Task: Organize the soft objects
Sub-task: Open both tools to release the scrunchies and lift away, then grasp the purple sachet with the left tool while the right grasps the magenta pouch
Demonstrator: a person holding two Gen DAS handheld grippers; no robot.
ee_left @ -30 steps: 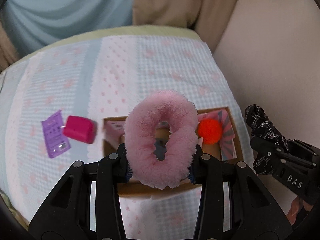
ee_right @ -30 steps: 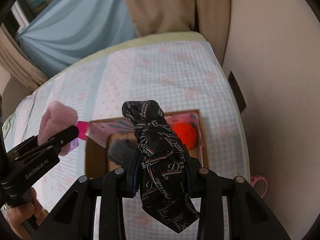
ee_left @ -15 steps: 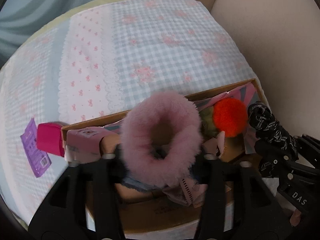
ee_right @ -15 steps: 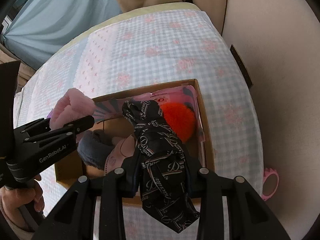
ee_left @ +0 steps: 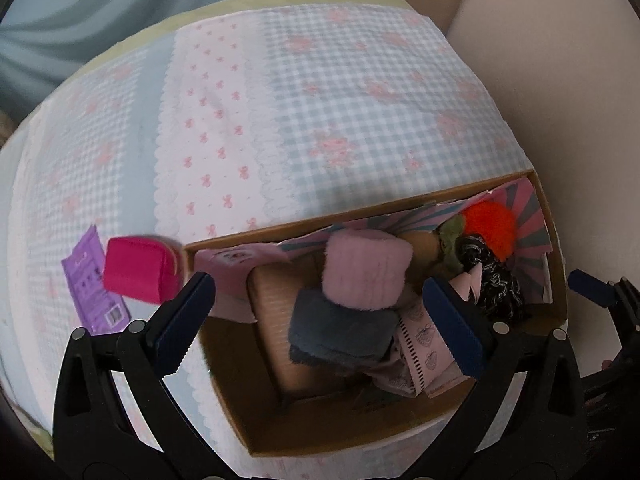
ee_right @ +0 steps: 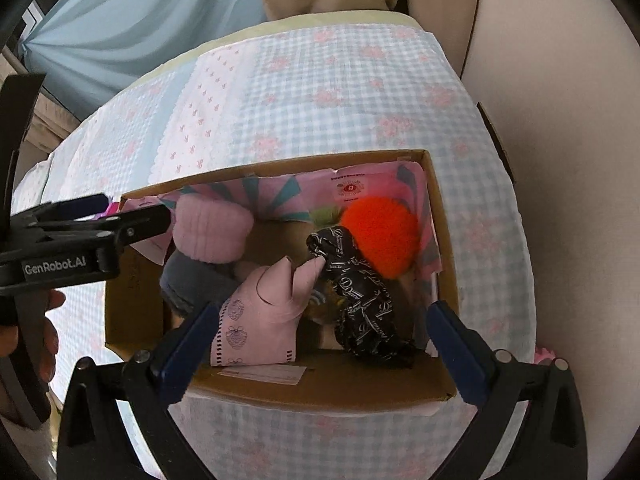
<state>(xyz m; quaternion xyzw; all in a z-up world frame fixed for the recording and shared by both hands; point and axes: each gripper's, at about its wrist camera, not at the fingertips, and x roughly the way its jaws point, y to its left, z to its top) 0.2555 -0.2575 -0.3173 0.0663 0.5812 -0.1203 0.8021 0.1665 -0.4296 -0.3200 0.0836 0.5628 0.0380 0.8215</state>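
A cardboard box (ee_left: 408, 198) (ee_right: 440, 240) sits on the checked cloth. In it lie the pink fluffy scrunchie (ee_left: 366, 274) (ee_right: 212, 232), the black patterned scrunchie (ee_left: 496, 280) (ee_right: 360, 300), an orange pompom (ee_left: 488, 226) (ee_right: 380, 236) and a grey-blue fluffy piece (ee_left: 340, 332) (ee_right: 192, 284). My left gripper (ee_left: 320, 324) is open and empty above the box. My right gripper (ee_right: 316, 348) is open and empty above the box's near side. The left gripper also shows at the left of the right wrist view (ee_right: 80, 236).
A magenta pouch (ee_left: 140, 276) and a purple packet (ee_left: 92, 288) lie on the cloth left of the box. Pink printed paper (ee_right: 264, 320) fills part of the box. The table edge and a beige wall are at the right.
Both grippers have opened. The pink scrunchie and the black scrunchie have dropped into the box. Both grippers moved closer over the box.
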